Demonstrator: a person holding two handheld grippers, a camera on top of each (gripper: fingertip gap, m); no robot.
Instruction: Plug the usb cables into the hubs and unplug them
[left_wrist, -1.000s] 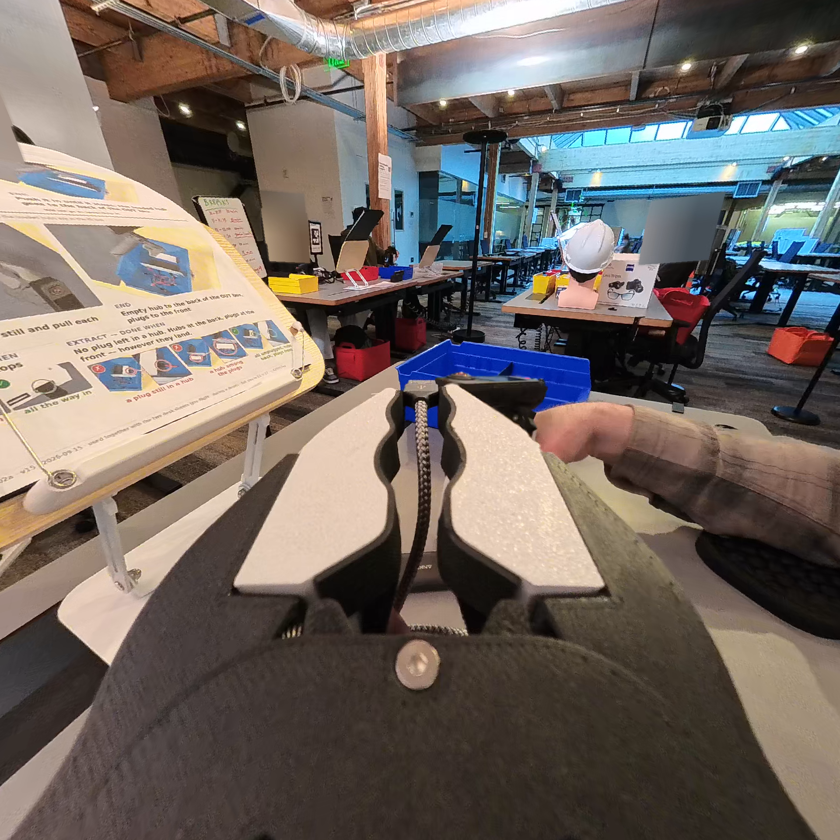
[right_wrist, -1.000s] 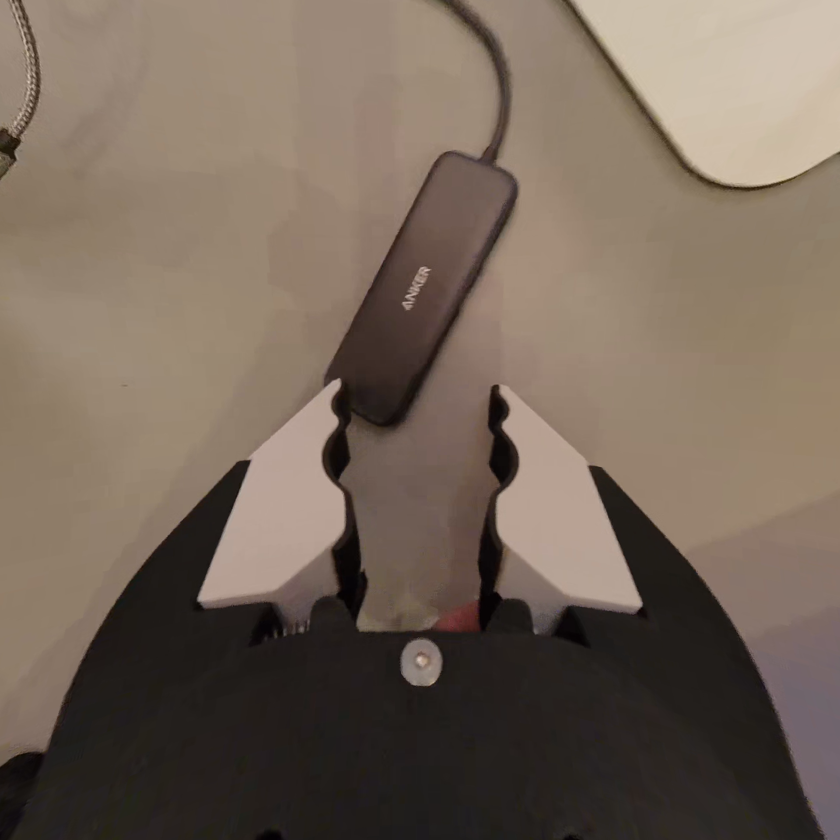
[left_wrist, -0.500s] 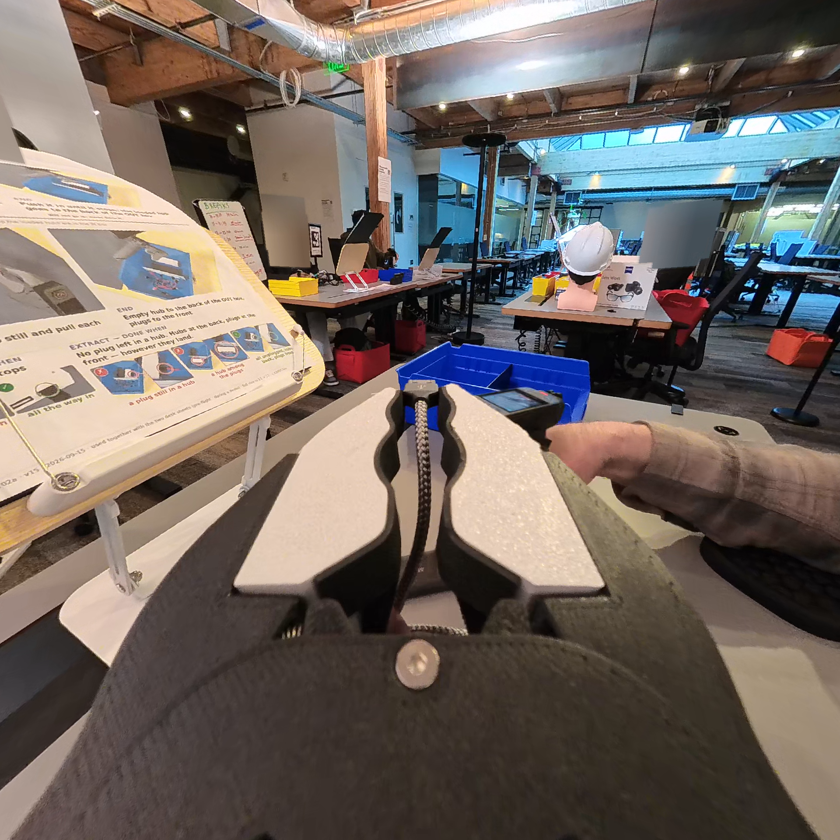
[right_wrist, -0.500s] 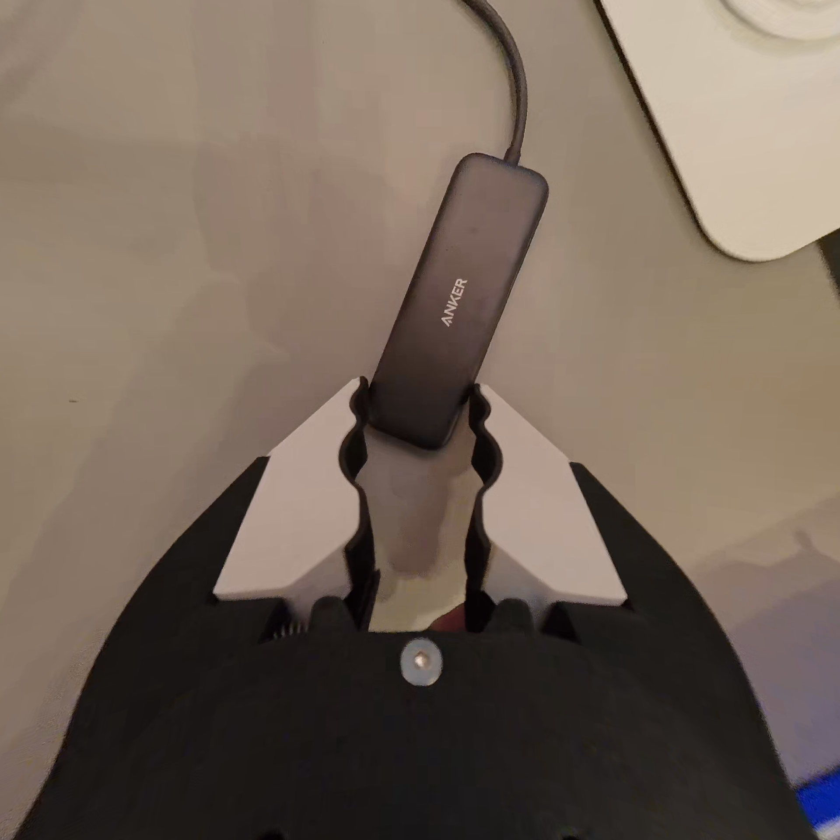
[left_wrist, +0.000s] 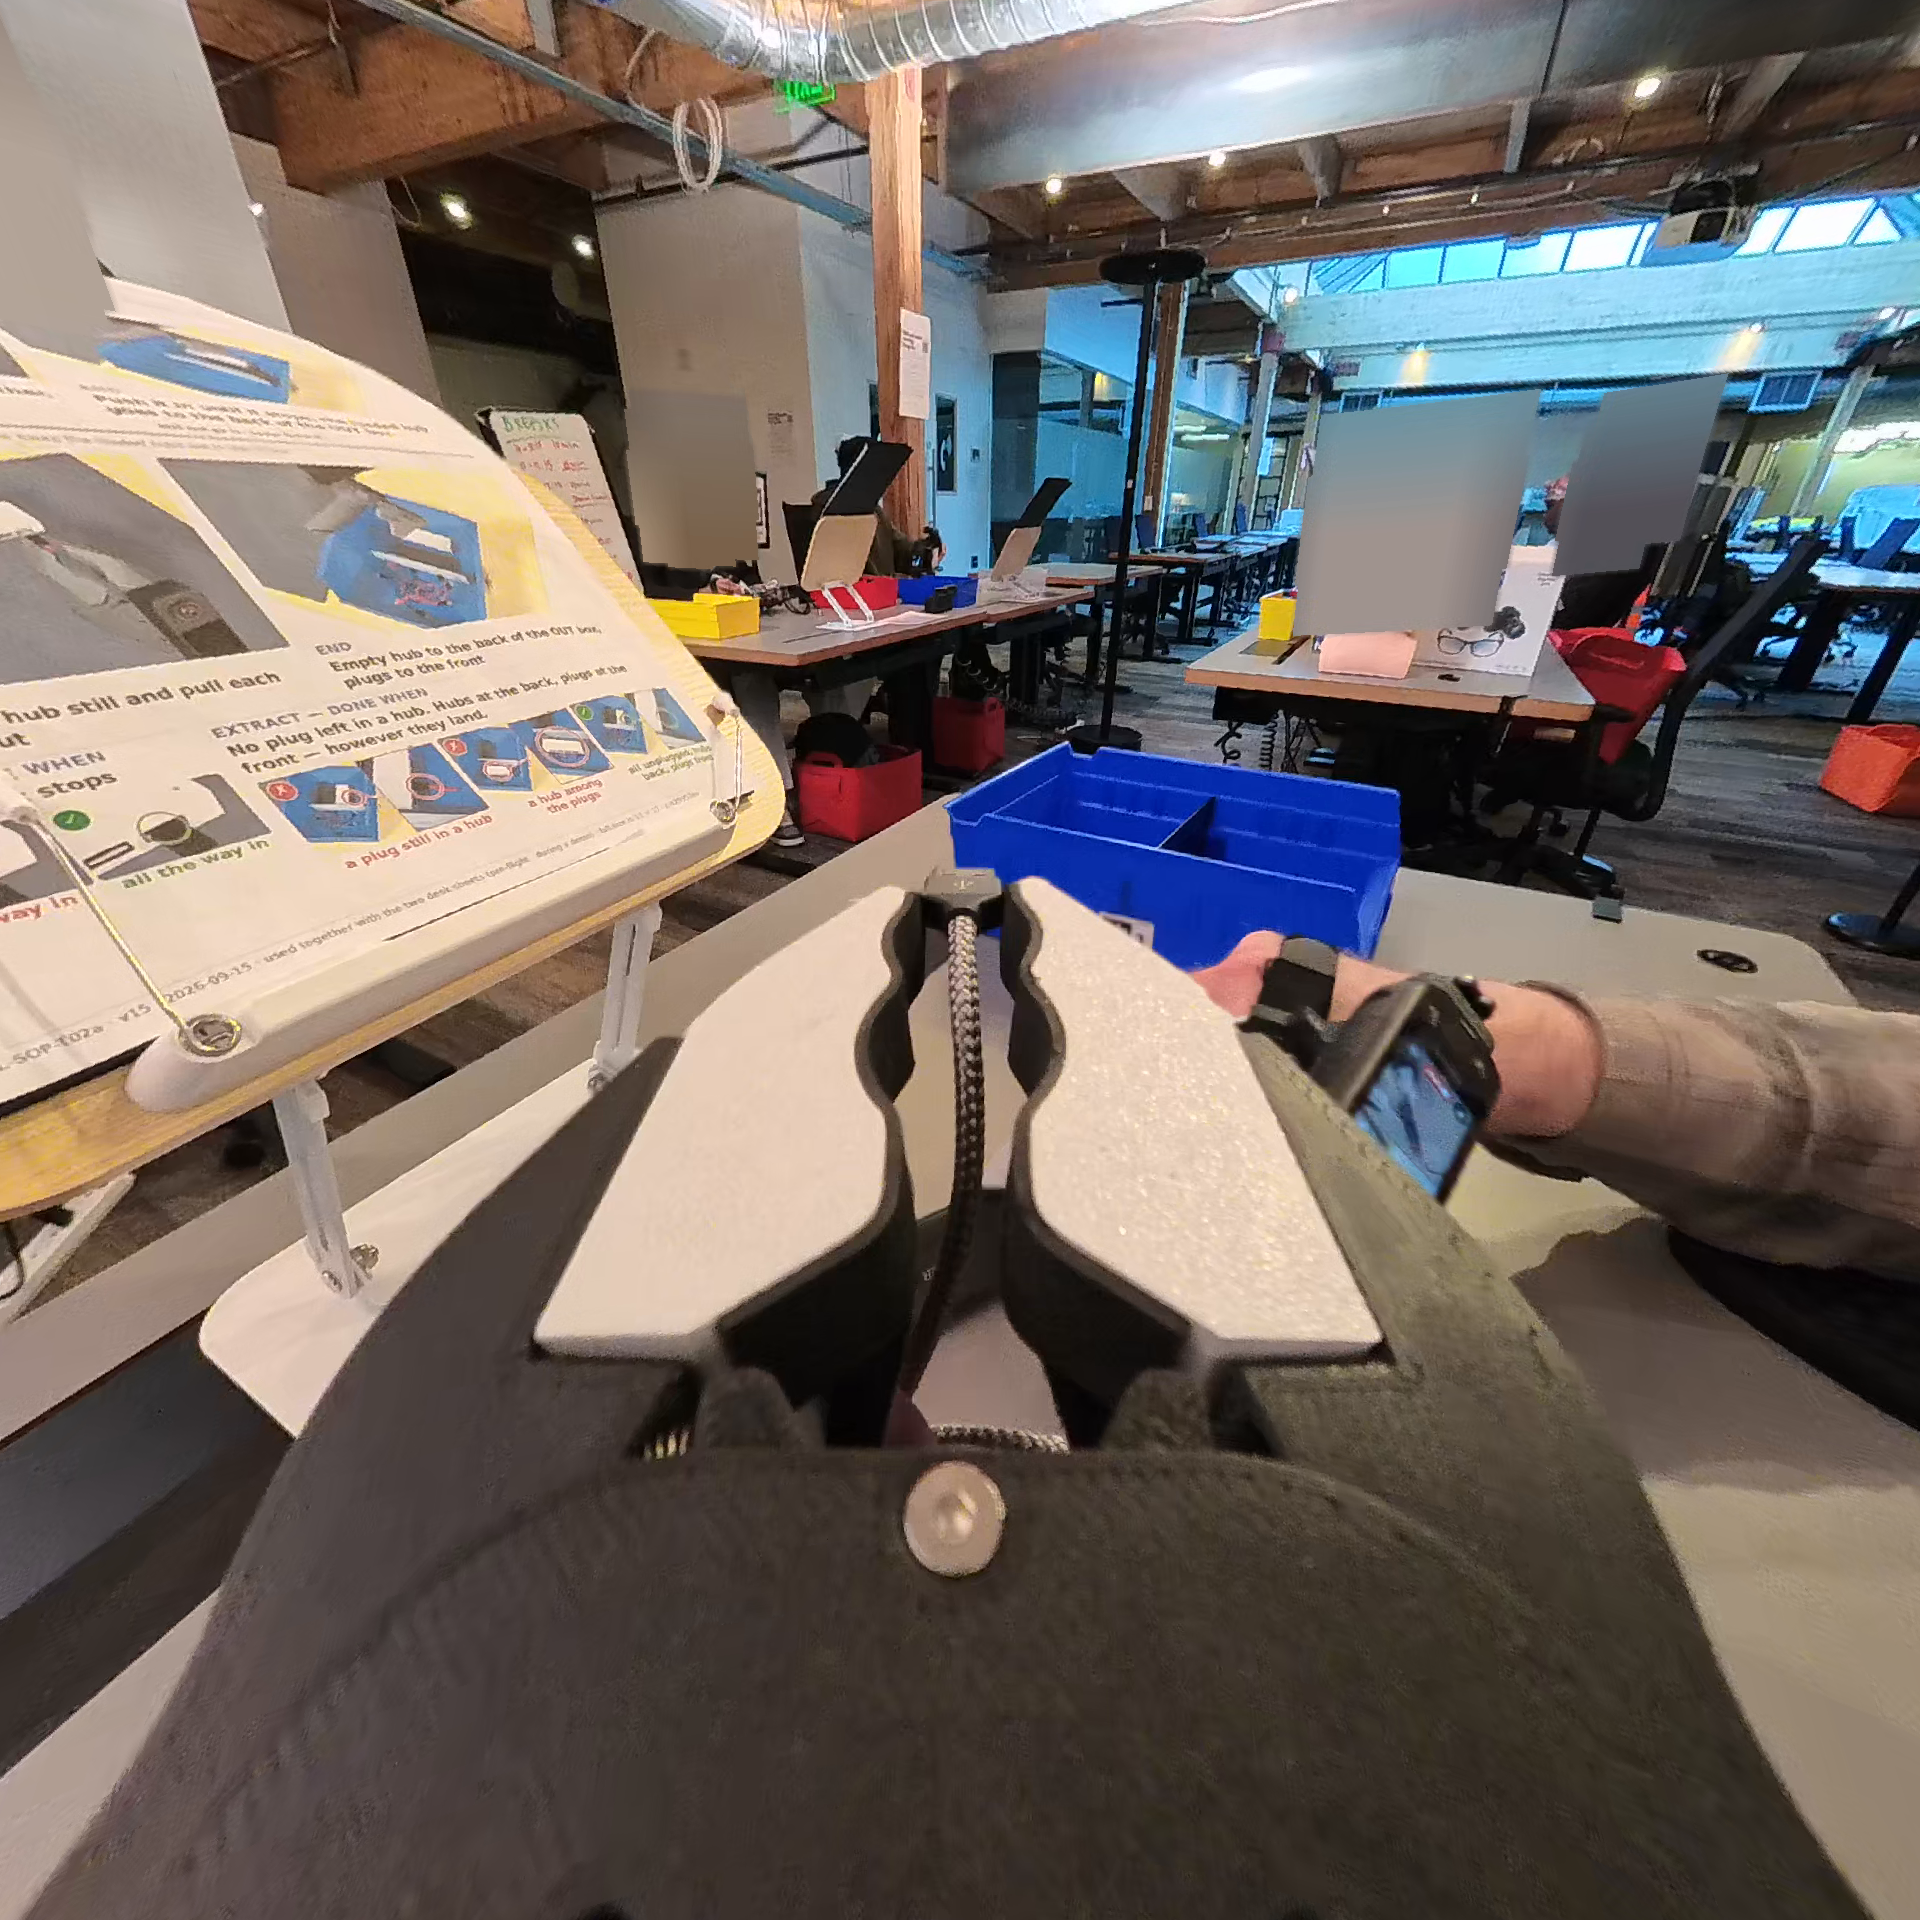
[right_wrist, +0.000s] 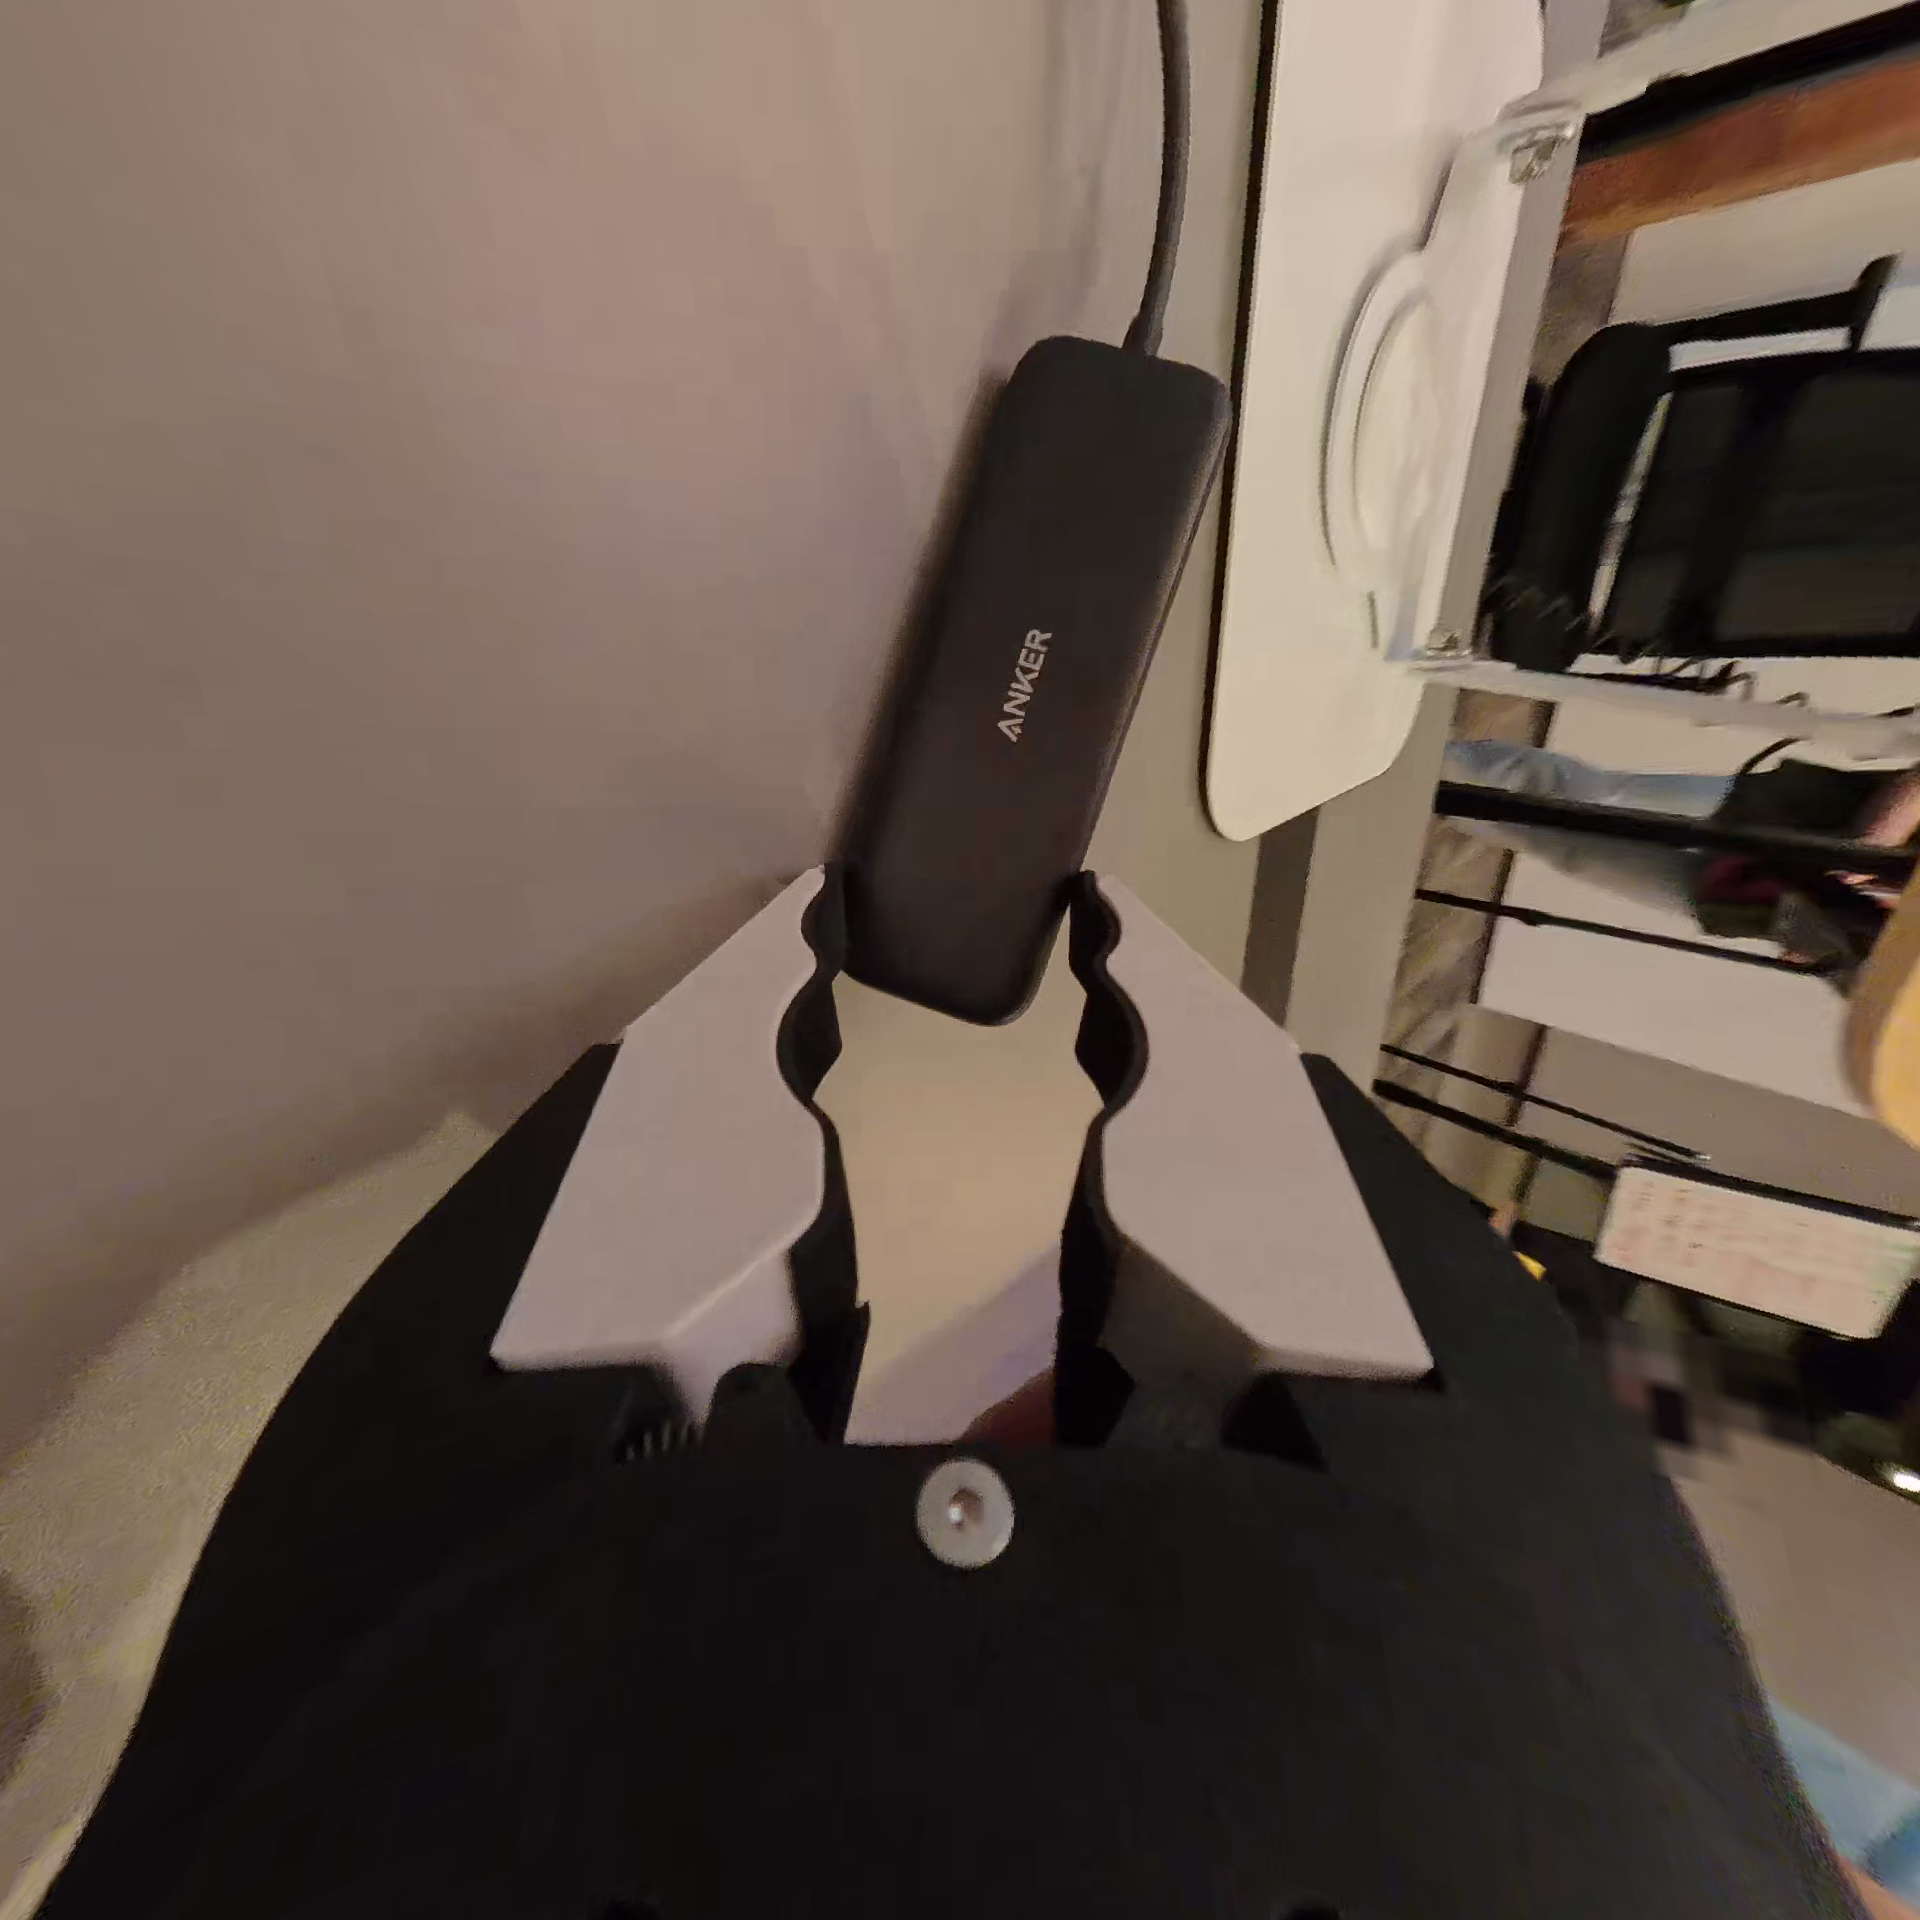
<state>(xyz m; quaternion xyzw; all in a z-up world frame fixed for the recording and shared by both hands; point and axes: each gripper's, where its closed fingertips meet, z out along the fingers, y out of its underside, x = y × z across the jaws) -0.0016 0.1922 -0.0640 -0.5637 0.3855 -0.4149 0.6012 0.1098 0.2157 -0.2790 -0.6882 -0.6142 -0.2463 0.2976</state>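
Left tongs (left_wrist: 963, 902) closed tight on braided cable (left_wrist: 964, 1049); plug (left_wrist: 961, 886) protrudes at the tips, raised above the counter (left_wrist: 1714, 1558), in front of the blue bin (left_wrist: 1174, 842). Right tongs (right_wrist: 951, 914) partly closed, gripping near end of dark hub (right_wrist: 1039, 665); hub cord (right_wrist: 1169, 156) runs off beside a white stand base (right_wrist: 1309, 520). Instruction board (left_wrist: 343, 665) left of the bin.

blue bin (left_wrist: 1174, 852), instruction board (left_wrist: 312, 727)

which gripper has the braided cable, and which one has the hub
The left gripper is shut on the braided usb cable, plug at its fingertips. The right gripper clamps the near end of the dark hub.
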